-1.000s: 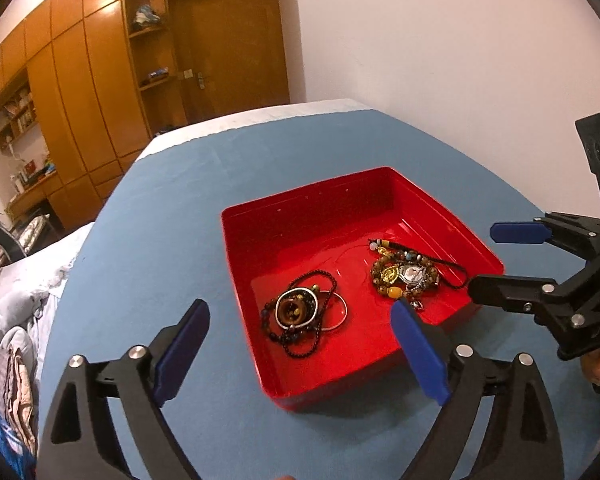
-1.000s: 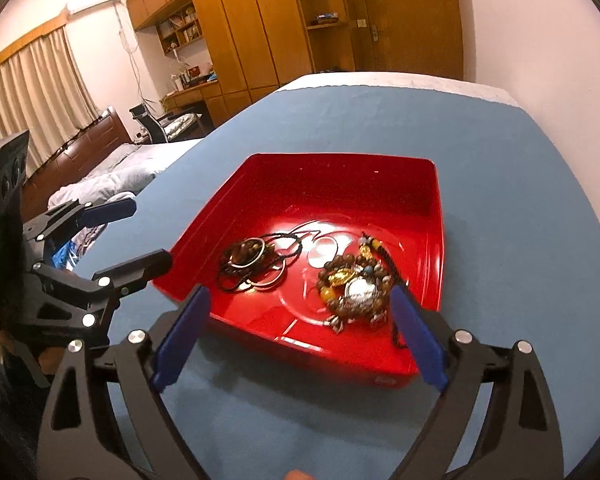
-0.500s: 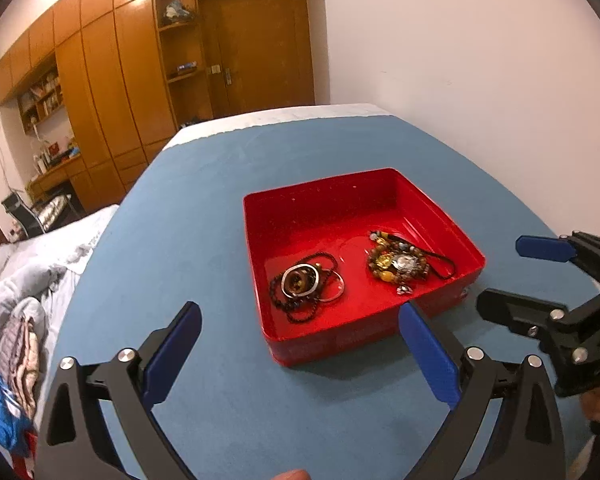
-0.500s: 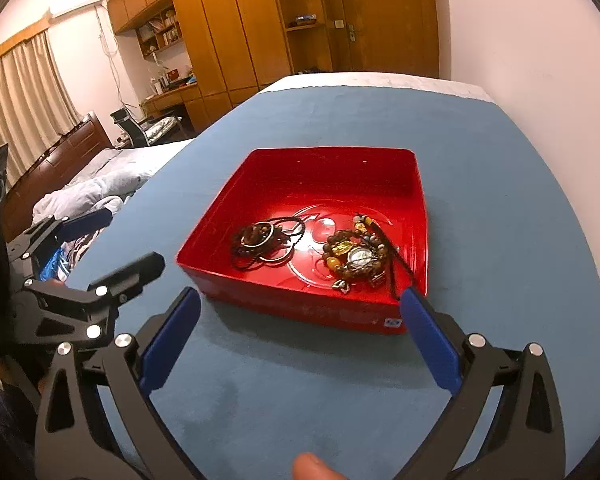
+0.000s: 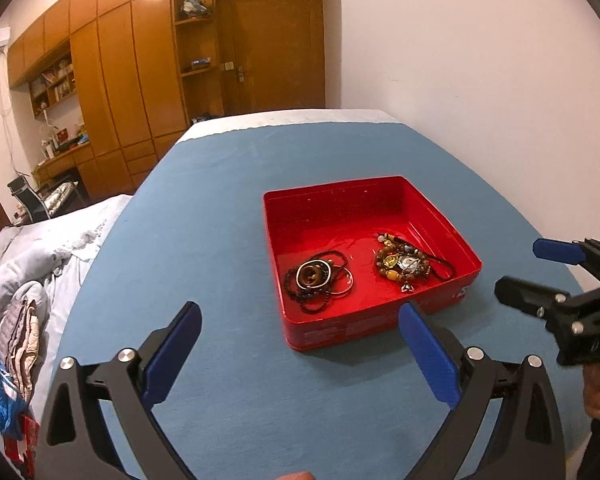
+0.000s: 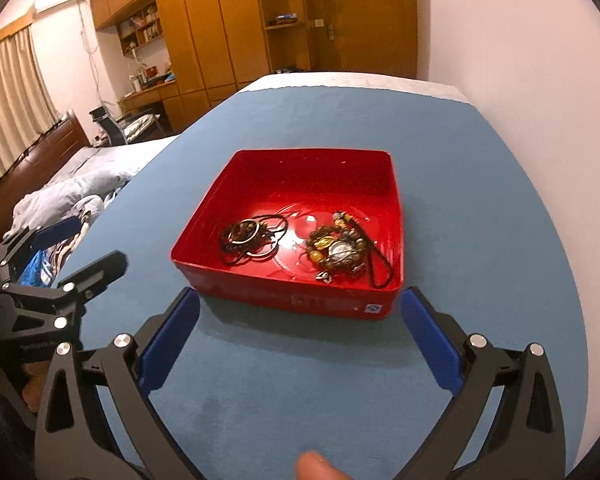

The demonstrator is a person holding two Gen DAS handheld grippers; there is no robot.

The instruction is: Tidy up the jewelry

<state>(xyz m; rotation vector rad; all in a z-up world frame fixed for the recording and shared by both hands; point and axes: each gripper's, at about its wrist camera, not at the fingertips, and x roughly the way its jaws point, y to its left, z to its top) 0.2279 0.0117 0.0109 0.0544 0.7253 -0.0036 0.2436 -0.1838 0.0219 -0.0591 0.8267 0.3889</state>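
So there's a red tray (image 5: 440, 216) sitting on a blue tabletop (image 5: 220, 240), roughly in the middle and a bit toward the right side by the white wall (image 5: 460, 60). All the jewelry is inside the tray, in its near half. On the left is a tangle of dark bead strands with a couple of rings (image 5: 318, 278) piled together, and to the right of that, a little apart, there's a beaded bracelet bundle (image 5: 402, 262) with yellow and brown beads plus a thin dark cord trailing toward the tray's right wall. The left gripper (image 5: 300, 354) hangs over the table on the near side of the tray, blue pads spread wide with nothing between them. Same deal with the right gripper (image 6: 300, 338): fingers wide apart, holding nothing, sitting just short of the tray's near wall. Neither one touches the tray or the jewelry. Off to the far left you can see wooden wardrobes (image 5: 112, 80) and a bed with rumpled bedding (image 5: 16, 264).
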